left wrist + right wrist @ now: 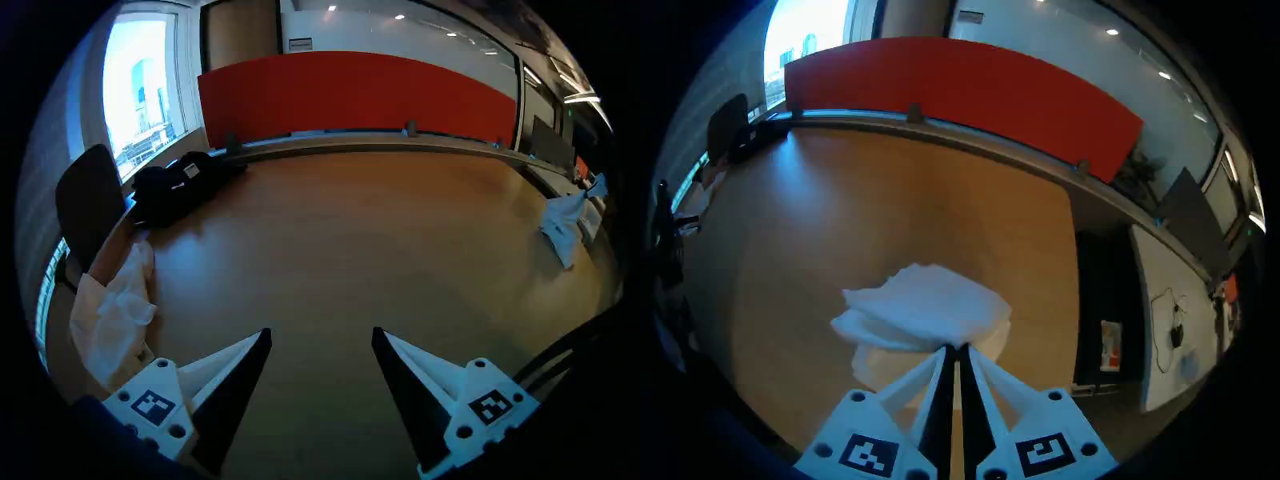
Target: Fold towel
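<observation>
The right tongs [958, 349] are clenched on the white towel [922, 308]. Their two fingers meet at a bunched edge of the cloth at the near side of the wooden worktop [880, 200]. The towel sits as a loose, crumpled mound just beyond the fingertips, with a lower layer spread beneath it. It is not yet flat or squared, so the fold looks barely begun. Pinching one edge like this probably serves to lift and shake the cloth out, or to drag it to open wood.

The left tongs [321, 331] are released, fingers spread wide with nothing between them. They hover over a bare stretch of worktop [360, 240], well apart from the towel. That open pose suggests they are waiting to take a second corner once the cloth is presented.

In the left gripper view a white cloth [564, 224] hangs at the far right edge. It is likely the same towel seen from the side, though it is small and warped there, so this is uncertain.

A pale cloth heap [112, 316] lies at the near left edge, beside a chair [86, 200]. A black bag [172, 188] rests at the far left, below the red partition [352, 96] that runs along the back.
</observation>
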`<state>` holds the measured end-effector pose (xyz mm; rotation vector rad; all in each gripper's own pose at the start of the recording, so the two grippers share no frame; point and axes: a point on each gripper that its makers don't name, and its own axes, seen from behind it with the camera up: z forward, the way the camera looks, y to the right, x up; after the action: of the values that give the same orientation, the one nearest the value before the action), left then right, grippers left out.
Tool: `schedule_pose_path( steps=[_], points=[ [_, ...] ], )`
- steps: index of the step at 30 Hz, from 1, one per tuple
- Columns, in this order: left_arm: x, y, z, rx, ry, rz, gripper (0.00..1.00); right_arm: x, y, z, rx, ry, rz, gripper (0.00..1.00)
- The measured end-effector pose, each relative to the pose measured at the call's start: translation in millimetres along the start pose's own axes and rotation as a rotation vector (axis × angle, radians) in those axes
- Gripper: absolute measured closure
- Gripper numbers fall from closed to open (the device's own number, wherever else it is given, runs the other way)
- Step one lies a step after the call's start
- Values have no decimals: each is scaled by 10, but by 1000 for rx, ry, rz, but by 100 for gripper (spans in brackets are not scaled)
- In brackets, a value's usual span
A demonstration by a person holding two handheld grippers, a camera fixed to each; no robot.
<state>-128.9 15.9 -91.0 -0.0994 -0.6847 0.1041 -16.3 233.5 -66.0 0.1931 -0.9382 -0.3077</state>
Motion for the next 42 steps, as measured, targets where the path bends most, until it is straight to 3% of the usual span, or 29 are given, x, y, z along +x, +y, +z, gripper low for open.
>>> schedule_pose_path(
  steps=[19,42],
  points=[
    [-17,-50,-19,9,-4,6,7,-554,121,229,-64,-115,52,95],
    [-26,-84,-25,14,-8,8,7,-969,180,498,-130,-208,127,95]
  ],
)
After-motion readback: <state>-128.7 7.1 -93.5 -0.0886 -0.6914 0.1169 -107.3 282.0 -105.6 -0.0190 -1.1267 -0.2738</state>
